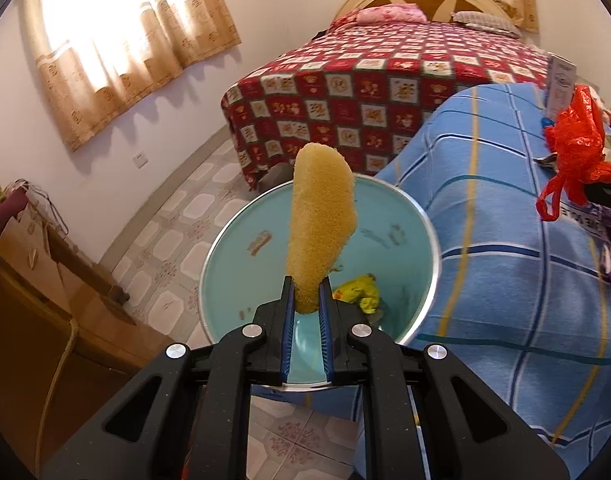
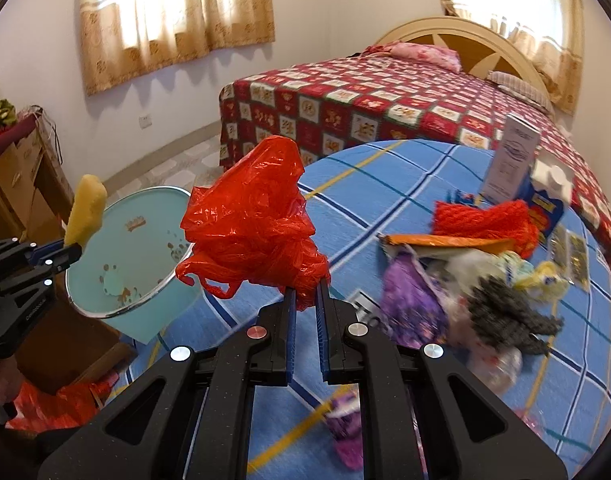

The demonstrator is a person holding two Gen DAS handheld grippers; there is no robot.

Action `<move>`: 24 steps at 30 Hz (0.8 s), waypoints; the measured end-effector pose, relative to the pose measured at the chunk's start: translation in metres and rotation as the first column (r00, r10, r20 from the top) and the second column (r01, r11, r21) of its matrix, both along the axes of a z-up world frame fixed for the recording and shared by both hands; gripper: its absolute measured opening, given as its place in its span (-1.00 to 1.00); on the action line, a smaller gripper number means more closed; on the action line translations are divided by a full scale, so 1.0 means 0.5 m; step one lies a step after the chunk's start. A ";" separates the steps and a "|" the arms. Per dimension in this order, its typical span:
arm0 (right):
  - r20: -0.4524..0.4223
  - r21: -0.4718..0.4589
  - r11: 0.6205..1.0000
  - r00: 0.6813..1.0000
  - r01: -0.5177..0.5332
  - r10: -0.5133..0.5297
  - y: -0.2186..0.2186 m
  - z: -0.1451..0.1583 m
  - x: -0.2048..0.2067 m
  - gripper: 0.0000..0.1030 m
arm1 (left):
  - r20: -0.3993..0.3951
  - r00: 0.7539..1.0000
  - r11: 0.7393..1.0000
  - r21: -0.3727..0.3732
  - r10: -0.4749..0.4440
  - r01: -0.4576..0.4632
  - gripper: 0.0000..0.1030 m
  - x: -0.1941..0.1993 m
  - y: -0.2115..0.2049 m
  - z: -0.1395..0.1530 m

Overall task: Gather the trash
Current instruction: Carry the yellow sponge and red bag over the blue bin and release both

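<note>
My left gripper (image 1: pixel 307 294) is shut on a yellow sponge (image 1: pixel 319 224) and holds it upright over the light blue bin (image 1: pixel 385 216). A yellow wrapper (image 1: pixel 359 292) lies inside the bin. In the right wrist view the sponge (image 2: pixel 87 208) and left gripper (image 2: pixel 75 250) sit above the bin's (image 2: pixel 145 248) near rim. My right gripper (image 2: pixel 305 294) is shut on a crumpled red plastic bag (image 2: pixel 257 224), held above the blue checked cloth (image 2: pixel 385 184). The bag also shows in the left wrist view (image 1: pixel 575 152).
A heap of trash lies on the cloth: purple wrapper (image 2: pixel 413 300), grey scourer (image 2: pixel 509 320), orange net (image 2: pixel 485 220), milk carton (image 2: pixel 545 196), white box (image 2: pixel 513 156). A bed with a red quilt (image 2: pixel 365 100) stands behind. A wooden cabinet (image 1: pixel 45 280) is at left.
</note>
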State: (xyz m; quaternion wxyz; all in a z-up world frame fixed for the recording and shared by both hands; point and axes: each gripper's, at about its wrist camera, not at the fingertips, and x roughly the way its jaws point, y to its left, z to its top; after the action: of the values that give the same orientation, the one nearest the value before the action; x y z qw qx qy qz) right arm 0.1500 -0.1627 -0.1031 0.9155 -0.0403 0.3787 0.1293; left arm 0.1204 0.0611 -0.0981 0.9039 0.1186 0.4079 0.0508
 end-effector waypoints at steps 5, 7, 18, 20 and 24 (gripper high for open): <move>-0.013 -0.026 0.999 1.000 -0.026 0.025 0.035 -0.006 0.030 -0.81 | -0.009 0.999 0.999 0.008 0.034 -0.034 -0.78 0.011 0.031 -0.004; -0.017 -0.031 0.999 0.999 -0.033 0.032 0.047 -0.008 0.037 -0.81 | -0.010 0.999 0.999 0.011 0.045 -0.044 -0.78 0.011 0.043 -0.005; -0.033 -0.055 0.995 0.996 -0.079 0.078 0.112 -0.019 0.066 -0.81 | -0.026 0.996 0.996 0.003 0.090 -0.090 -0.77 0.023 0.084 -0.012; -0.036 -0.057 0.995 0.996 -0.087 0.085 0.121 -0.021 0.069 -0.81 | -0.029 0.995 0.996 0.003 0.094 -0.094 -0.77 0.025 0.086 -0.014; -0.039 -0.063 0.993 0.994 -0.102 0.100 0.139 -0.023 0.078 -0.81 | -0.033 0.994 0.995 0.002 0.102 -0.102 -0.77 0.029 0.091 -0.017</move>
State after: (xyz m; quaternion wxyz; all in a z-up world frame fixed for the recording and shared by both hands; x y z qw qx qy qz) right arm 0.1889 -0.0930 -0.1145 0.8991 -0.0869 0.3964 0.1638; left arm 0.1348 0.1064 -0.1066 0.8931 0.0986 0.4285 0.0951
